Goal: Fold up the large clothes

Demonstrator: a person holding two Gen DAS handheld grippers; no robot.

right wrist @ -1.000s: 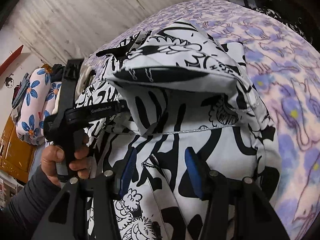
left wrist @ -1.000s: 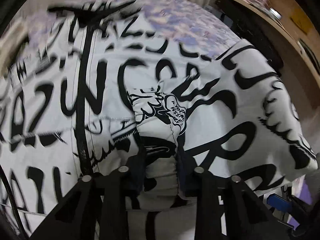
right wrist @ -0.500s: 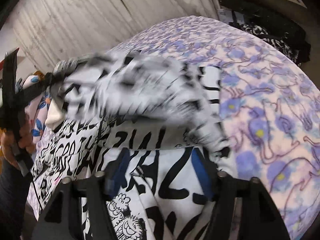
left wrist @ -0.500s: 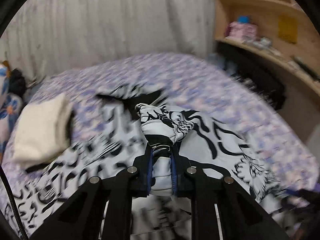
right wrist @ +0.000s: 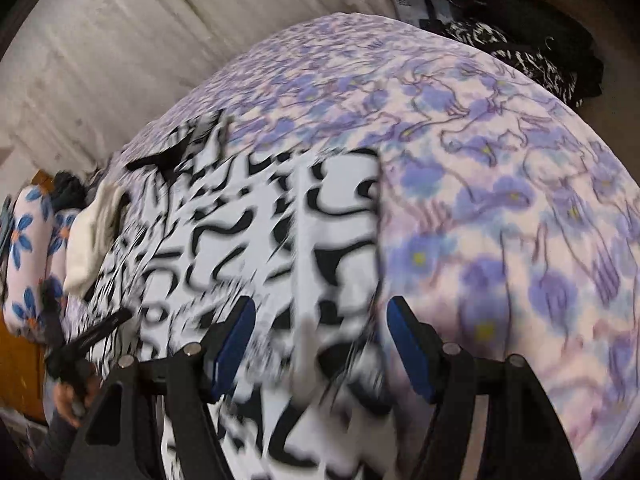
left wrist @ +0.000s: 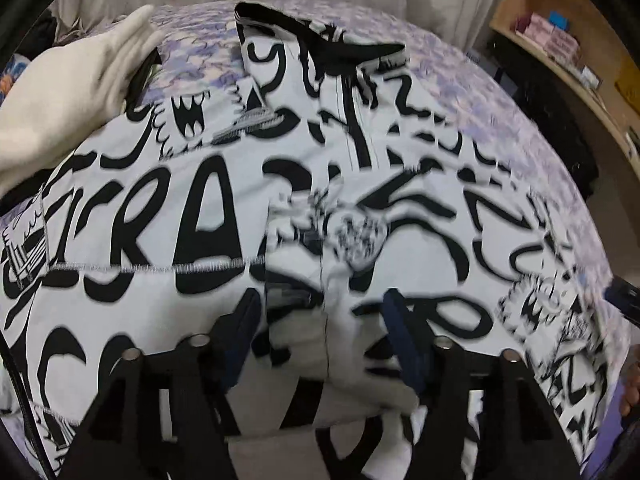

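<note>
A large white garment with black graffiti lettering lies spread on a purple-flowered bedspread; it also shows in the right wrist view. A folded-over part of it lies between the fingers of my left gripper, whose jaws stand wide apart over the cloth. My right gripper is open too, above the garment's right edge. The left gripper and the hand holding it show at the lower left of the right wrist view.
A cream folded cloth lies at the garment's far left. A floral pillow sits beyond it. Wooden shelves and dark clothes stand at the right of the bed. A curtain hangs behind.
My left gripper, shut on a bunched part of the garment half a second ago, has opened and the cloth now lies flat. My right gripper has stayed open and swung right.
</note>
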